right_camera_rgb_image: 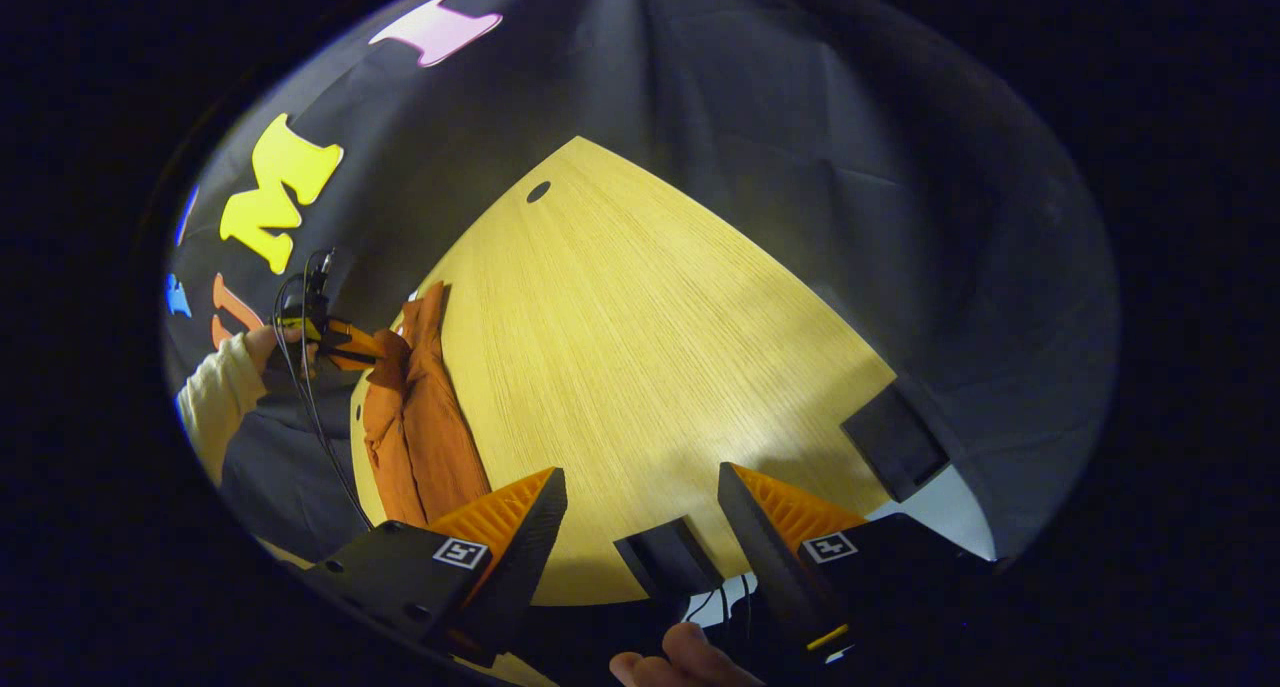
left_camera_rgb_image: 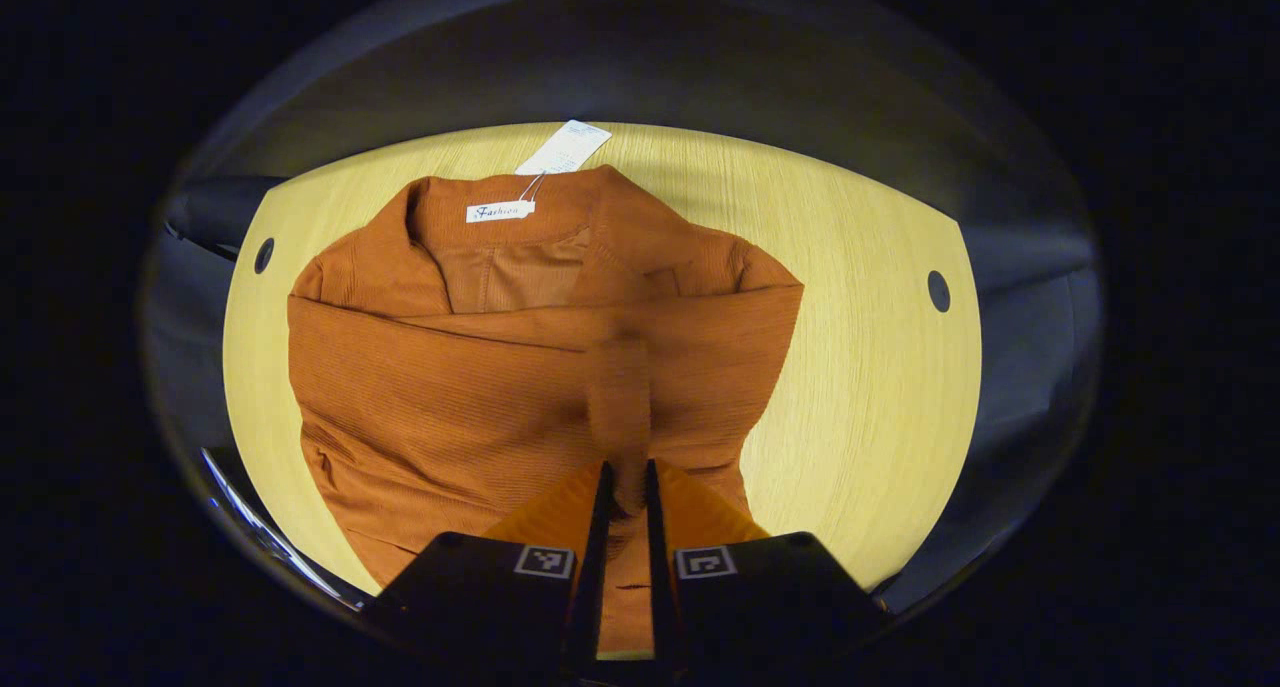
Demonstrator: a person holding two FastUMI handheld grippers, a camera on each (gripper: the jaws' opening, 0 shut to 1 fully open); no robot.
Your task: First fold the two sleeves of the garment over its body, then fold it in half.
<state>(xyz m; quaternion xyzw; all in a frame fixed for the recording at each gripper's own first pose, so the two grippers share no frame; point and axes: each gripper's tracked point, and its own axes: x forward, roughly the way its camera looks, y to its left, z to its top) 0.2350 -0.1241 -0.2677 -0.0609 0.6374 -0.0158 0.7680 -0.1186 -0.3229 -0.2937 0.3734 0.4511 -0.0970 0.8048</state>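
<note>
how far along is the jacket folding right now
Done, it seems: one sleeve already lies across the jacket body. In hand: the left gripper is shut on a strip of the fabric, probably the second sleeve. The right gripper hangs open over the bare table. Left: laying that sleeve down, then the fold in half.
</note>
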